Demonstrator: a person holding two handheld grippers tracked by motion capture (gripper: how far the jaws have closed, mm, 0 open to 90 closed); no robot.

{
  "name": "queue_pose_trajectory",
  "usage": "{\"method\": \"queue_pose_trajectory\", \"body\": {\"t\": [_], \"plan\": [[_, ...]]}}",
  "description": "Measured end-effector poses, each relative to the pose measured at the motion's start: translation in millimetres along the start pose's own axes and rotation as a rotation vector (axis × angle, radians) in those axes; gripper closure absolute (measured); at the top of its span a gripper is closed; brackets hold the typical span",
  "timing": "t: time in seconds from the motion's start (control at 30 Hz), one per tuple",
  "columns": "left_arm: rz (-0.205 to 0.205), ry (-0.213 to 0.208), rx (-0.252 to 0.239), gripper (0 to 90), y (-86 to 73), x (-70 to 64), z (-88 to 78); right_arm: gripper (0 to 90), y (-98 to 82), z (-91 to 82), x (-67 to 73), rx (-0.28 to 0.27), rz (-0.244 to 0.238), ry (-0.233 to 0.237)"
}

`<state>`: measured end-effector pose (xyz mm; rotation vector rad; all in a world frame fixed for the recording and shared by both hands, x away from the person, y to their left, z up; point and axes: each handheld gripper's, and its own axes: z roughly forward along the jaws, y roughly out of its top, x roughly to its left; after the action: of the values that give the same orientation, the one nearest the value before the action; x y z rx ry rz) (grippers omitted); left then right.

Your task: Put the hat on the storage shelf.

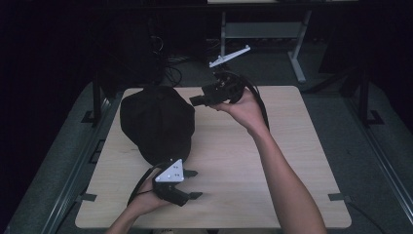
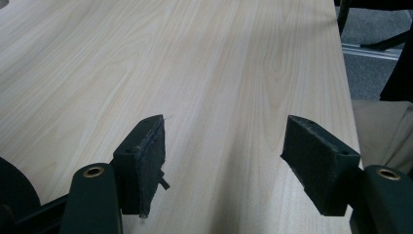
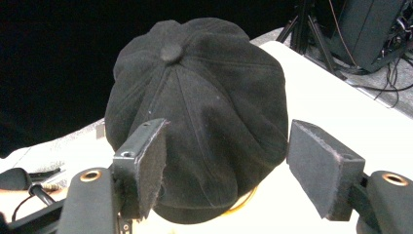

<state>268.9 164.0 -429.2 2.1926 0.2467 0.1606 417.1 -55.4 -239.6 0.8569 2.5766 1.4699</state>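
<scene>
While both grippers gape empty, black cap (image 1: pixel 157 122) rests on pale wood table (image 1: pixel 272 161); room dark.

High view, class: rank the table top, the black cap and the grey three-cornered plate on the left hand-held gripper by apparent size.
1. Table top, the largest.
2. Black cap.
3. Grey three-cornered plate on the left hand-held gripper, the smallest.

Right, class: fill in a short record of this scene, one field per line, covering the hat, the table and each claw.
Hat: black cap, lying on the table's far left
Table: light wood
Left claw: open, near the front edge, beside the cap
Right claw: open, raised, aimed at the cap
Contact: neither claw touches the cap
</scene>
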Motion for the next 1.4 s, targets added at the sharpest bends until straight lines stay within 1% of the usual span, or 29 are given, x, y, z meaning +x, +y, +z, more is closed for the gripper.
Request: {"method": "queue_pose_trajectory", "body": {"t": [0.1, 0.23, 0.27, 0.5, 0.53, 0.6, 0.63, 0.8, 0.97, 1.2, 1.4], "plan": [[-0.003, -0.001, -0.002, 31.7, 0.1, -0.8, -0.2, 30.4, -5.3, -4.2, -2.2, -0.005, 0.009, -0.002], [0.005, 0.003, 0.001, 31.7, -0.1, -0.6, -0.4, 30.1, -14.1, -10.2, -6.2, -0.003, 0.018, -0.011], [-0.001, 0.002, -0.003, 31.8, -0.1, -1.1, 0.1, 30.1, -16.4, -11.5, -7.2, -0.002, 0.023, -0.013], [0.004, 0.004, 0.006, 31.6, 0.0, -1.7, 1.2, 29.3, -32.3, -21.0, -14.8, 0.0, 0.05, -0.018], [0.004, 0.005, 0.001, 31.5, -0.2, -2.1, 1.8, 29.0, -35.4, -22.8, -16.5, 0.001, 0.058, -0.017], [0.019, 0.006, 0.009, 31.6, -0.2, -1.9, 2.1, 29.0, -40.8, -25.9, -19.5, -0.003, 0.067, -0.021], [0.014, 0.006, 0.006, 31.5, -0.3, -2.3, 2.5, 29.0, -43.6, -27.4, -21.1, -0.003, 0.073, -0.02], [0.014, 0.008, 0.006, 31.4, -0.6, -1.8, 2.3, 28.7, -57.8, -34.9, -28.7, -0.004, 0.106, -0.036], [0.012, 0.008, 0.01, 31.3, -0.7, -2.6, 3.3, 28.2, -71.5, -42.5, -35.5, -0.001, 0.127, -0.053], [0.013, 0.009, 0.016, 31.0, -0.8, -2.5, 4.0, 28.0, -91.2, -50.3, -43.2, -0.006, 0.16, -0.064], [0.013, 0.012, 0.019, 31.0, -1.3, -1.8, 3.7, 27.4, -108.2, -56.2, -48.4, -0.003, 0.183, -0.062]]}}
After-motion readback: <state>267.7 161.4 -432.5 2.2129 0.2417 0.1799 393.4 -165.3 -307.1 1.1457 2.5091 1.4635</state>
